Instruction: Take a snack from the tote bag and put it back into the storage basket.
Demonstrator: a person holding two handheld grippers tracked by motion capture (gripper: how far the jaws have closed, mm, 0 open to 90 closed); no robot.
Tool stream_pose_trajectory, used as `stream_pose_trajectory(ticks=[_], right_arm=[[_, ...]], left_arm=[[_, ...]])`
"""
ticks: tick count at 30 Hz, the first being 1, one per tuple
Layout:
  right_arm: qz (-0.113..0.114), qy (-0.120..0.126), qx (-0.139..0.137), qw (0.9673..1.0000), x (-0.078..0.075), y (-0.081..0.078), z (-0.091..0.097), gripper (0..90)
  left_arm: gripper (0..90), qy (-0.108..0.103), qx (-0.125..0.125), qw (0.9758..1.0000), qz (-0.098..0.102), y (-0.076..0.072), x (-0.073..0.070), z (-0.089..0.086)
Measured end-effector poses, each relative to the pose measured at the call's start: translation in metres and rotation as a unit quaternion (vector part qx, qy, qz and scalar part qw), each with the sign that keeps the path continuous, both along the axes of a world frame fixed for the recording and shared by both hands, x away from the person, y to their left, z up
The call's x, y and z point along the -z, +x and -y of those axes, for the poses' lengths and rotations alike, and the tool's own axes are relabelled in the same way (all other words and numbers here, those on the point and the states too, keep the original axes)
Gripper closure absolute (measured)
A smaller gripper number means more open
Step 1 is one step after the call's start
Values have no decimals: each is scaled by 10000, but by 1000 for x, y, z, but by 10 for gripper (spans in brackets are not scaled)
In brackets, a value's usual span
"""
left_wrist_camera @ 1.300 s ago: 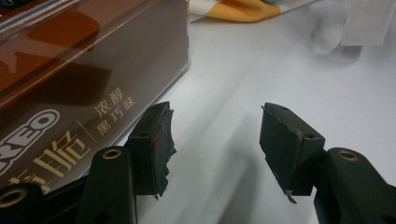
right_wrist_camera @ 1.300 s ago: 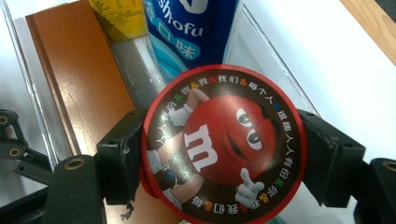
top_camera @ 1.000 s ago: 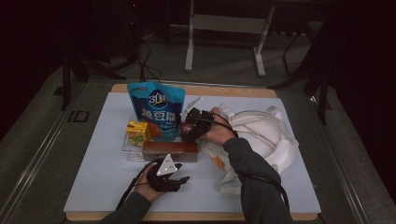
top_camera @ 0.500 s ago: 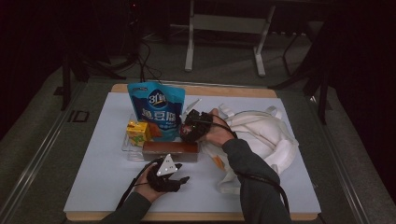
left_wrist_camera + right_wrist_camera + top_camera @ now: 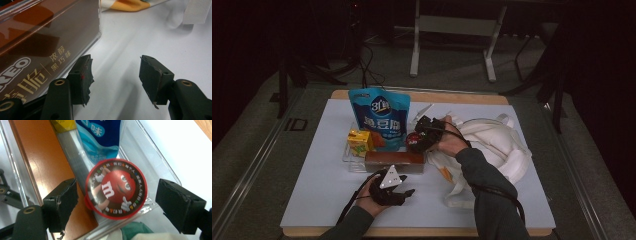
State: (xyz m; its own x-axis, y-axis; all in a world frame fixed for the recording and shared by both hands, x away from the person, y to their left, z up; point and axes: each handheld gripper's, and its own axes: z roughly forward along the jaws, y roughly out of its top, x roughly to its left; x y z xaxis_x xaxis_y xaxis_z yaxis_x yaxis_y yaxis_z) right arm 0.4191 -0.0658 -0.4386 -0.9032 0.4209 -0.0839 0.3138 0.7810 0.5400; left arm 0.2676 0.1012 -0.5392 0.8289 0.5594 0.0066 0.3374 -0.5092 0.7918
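Fingers of the right gripper (image 5: 115, 202) stand wide, one on each side of the red M&M's tub (image 5: 116, 188), not touching it; the spread suits a grasp across the round lid. That tub stands at the right end of the clear tray (image 5: 160, 162), beside the blue pouch (image 5: 380, 116) and brown Oreo box (image 5: 37, 42). Idle on the white mat (image 5: 312, 185), the left gripper (image 5: 115, 77) has its jaws parted on nothing, close against the box's front, clear of the work.
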Motion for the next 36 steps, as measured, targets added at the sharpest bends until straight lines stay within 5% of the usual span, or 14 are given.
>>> stream_pose_trajectory(ticks=[21,36], right_arm=[[315,43,105,9994,-25,-14,35,393],[368,59,256,9990,-30,-22,65,428]], left_arm=[[436,-7,-31,10000,-10,0,0,0],[436,-21,-90,9999,-60,1,0,0]])
